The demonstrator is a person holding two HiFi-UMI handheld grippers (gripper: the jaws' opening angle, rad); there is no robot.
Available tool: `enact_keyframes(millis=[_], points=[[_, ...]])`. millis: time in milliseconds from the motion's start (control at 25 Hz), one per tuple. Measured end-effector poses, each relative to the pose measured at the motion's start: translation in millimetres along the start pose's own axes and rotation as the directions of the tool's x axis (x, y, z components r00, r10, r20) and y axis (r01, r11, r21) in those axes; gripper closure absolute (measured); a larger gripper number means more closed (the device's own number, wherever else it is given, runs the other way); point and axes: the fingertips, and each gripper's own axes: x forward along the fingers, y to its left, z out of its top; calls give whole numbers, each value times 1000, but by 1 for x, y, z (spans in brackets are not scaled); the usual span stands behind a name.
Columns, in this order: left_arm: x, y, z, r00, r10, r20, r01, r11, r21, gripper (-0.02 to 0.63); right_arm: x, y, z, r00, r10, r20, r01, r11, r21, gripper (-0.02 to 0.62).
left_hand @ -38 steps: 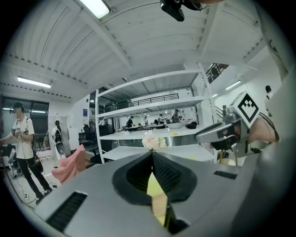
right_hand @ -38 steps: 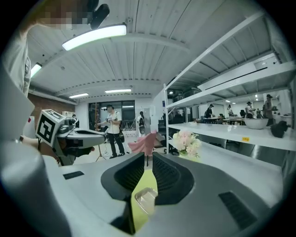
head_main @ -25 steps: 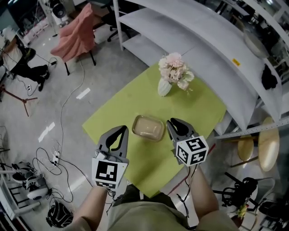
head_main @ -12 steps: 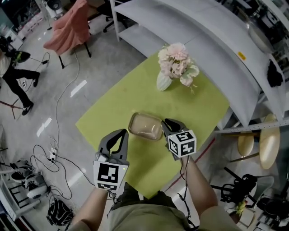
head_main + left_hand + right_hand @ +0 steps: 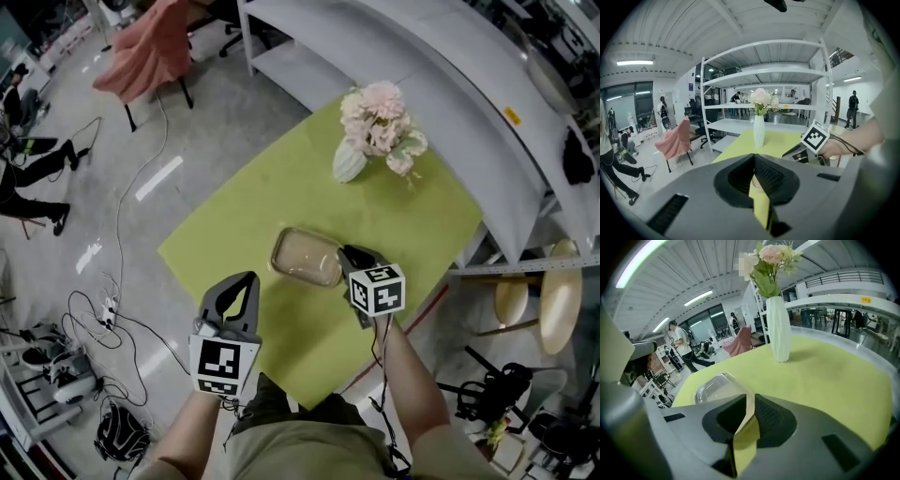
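A clear plastic lidded container point(image 5: 306, 256) lies on the lime-green table point(image 5: 412, 220). My right gripper point(image 5: 354, 257) sits low over the table, its tip just right of the container and close to its edge; touching or not, I cannot tell. In the right gripper view the container point(image 5: 717, 385) shows just beyond the right gripper point(image 5: 750, 400), whose jaws are shut with nothing between them. My left gripper point(image 5: 241, 287) hangs near the table's front left edge, apart from the container. Seen in its own view, the left gripper point(image 5: 753, 160) is shut and empty.
A white vase point(image 5: 349, 162) of pink flowers point(image 5: 380, 111) stands at the table's far side. White shelving point(image 5: 450, 66) runs behind the table. A chair draped in pink cloth point(image 5: 150, 47), floor cables point(image 5: 112, 309) and a person point(image 5: 28, 169) are to the left.
Both grippers have tipped down from facing the ceiling. The right gripper has dropped and moved forward to the container's right side. The left gripper has drawn back slightly.
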Motion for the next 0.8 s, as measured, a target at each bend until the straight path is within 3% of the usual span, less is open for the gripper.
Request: enact_keyframes(millis=[400, 800], points=[[-13, 4, -9, 1000, 19, -17, -19, 1000, -2, 600, -2, 2, -1, 999, -30, -10, 30, 1000, 3, 572], [-38, 12, 5, 999, 51, 20, -51, 999, 7, 600, -47, 14, 37, 992, -59, 113, 59, 998, 0, 578]])
